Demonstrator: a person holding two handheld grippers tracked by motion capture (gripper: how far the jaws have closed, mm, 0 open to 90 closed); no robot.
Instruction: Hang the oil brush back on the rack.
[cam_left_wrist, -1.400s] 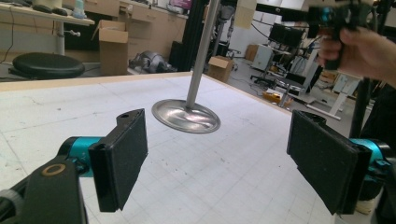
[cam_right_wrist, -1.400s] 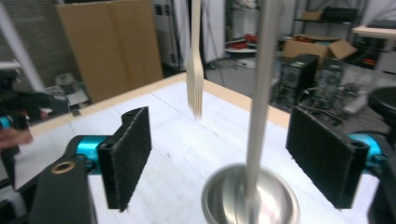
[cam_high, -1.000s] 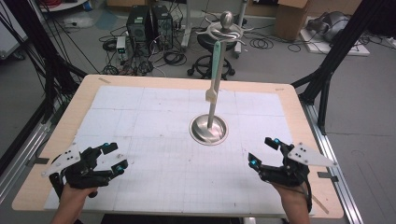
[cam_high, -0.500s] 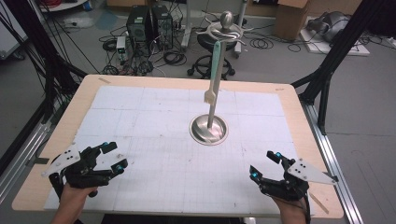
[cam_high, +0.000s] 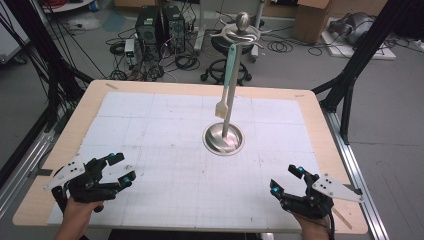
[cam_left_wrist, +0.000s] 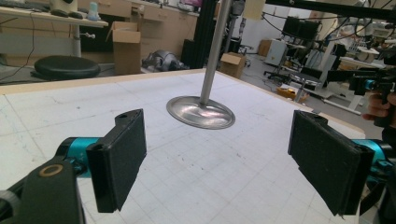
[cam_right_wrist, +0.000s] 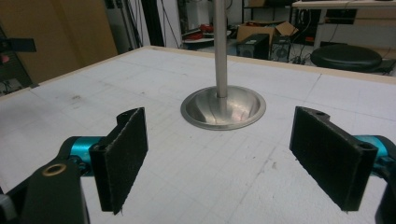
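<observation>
On the table, near edge: you hold both grippers low, one at each front corner, well apart from each other and from the stand.
Left gripper (cam_high: 116, 169): your left hand (cam_high: 77, 212) grips it at the front left of the white mat; in the left gripper view (cam_left_wrist: 219, 158) its black pads stand wide apart with nothing between them.
Right gripper (cam_high: 287, 181): your right hand (cam_high: 312, 225) holds it at the front right; in the right gripper view (cam_right_wrist: 224, 158) the jaws are spread wide and bare mat lies between them.
Stand (cam_high: 224, 138): a round steel base sits on the mat a little right of the middle, with an upright pole rising to hooked arms and a ball on top; both gripper views look toward its base (cam_left_wrist: 201, 112) (cam_right_wrist: 223, 108).
Brush (cam_high: 226, 82): a pale green handle hangs from one hook at the top of the stand, bristled end down, close beside the pole and clear of the base.
Table (cam_high: 310, 107): light wooden board with a gridded white mat (cam_high: 165, 145) over most of it.
Contact: neither of your grippers touches the brush or the stand.
</observation>
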